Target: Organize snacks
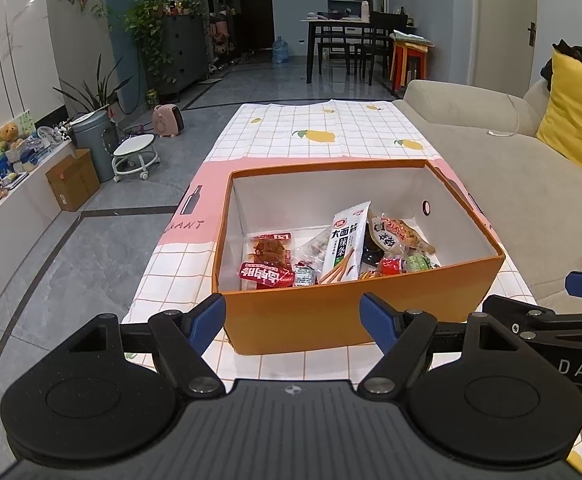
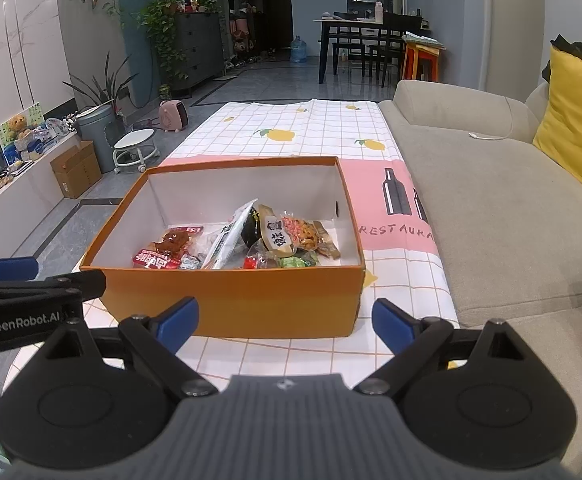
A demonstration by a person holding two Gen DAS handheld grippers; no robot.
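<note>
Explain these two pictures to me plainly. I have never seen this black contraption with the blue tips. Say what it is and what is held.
No robot here: a person holds hand-operated tongs in each hand, with a camera on each looking forward along its blue tips. One picture is from the left tongs, the other from the right tongs. Both stand open and hold nothing. Ahead, on a checked tablecloth beside a sofa, sits an orange box with snack packets lying inside it.
</note>
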